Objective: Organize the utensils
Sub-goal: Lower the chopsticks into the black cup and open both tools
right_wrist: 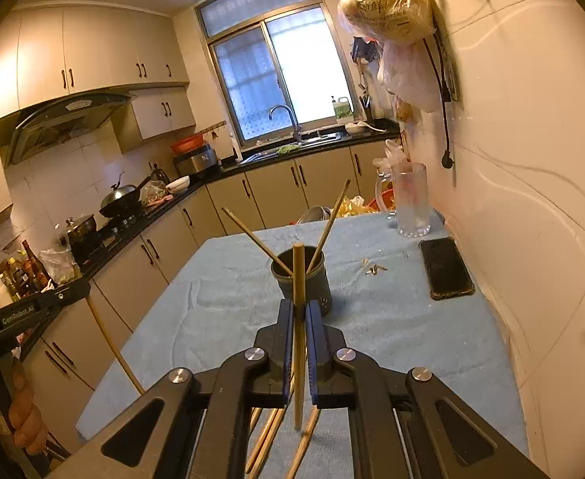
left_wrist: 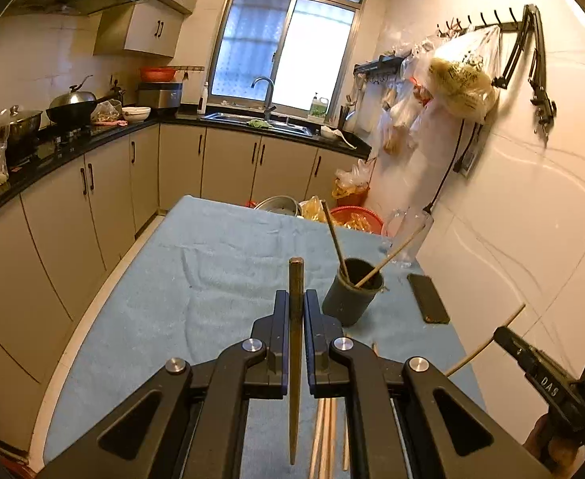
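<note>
A dark round holder cup (left_wrist: 350,297) stands on the blue-cloth table (left_wrist: 220,279) with two chopsticks (left_wrist: 336,239) leaning in it; it also shows in the right wrist view (right_wrist: 308,279). My left gripper (left_wrist: 295,299) is shut on a dark chopstick (left_wrist: 295,343), held above the table left of the cup. My right gripper (right_wrist: 299,309) is shut on a light wooden chopstick (right_wrist: 299,319), just in front of the cup. It appears at the right edge of the left wrist view (left_wrist: 532,355). Several loose chopsticks (right_wrist: 272,439) lie on the cloth below the grippers.
A black phone (right_wrist: 446,267) lies on the table by the white wall. A glass mug (right_wrist: 410,199) stands at the far right corner. Small bits (right_wrist: 374,268) lie beside the cup. Kitchen counter and stove run along the left; bags hang on the wall.
</note>
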Available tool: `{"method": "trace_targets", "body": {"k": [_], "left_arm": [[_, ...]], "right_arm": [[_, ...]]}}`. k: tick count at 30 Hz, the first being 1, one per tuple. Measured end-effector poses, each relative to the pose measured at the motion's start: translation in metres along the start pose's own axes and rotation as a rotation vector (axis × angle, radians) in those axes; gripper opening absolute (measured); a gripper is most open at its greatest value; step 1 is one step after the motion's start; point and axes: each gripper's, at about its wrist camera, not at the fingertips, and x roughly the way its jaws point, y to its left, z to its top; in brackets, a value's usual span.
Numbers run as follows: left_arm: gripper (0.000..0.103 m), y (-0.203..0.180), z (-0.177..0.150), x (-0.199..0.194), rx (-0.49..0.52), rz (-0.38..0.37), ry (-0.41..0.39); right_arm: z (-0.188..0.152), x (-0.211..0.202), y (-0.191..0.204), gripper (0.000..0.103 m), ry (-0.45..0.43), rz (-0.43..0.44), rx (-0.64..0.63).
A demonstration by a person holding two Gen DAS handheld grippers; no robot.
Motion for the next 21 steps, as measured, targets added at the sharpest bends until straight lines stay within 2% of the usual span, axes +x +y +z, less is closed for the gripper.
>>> {"method": "trace_targets", "body": {"k": [6,13,21], "left_arm": [[0.007,-0.007,0.02,0.006,0.004,0.003,-0.053],[0.007,-0.021,0.045,0.026,0.028,-0.009,-0.07],[0.007,-0.038,0.086,0.047,0.018,-0.067,-0.165]], "right_arm": [[0.014,0.003,-0.001,0.007,-0.029,0.003,-0.003],[0.032,0.014,0.002,0.007,-0.042,0.008,-0.026],[0.058,0.034,-0.003,0.007,-0.069,0.029,-0.017]]}}
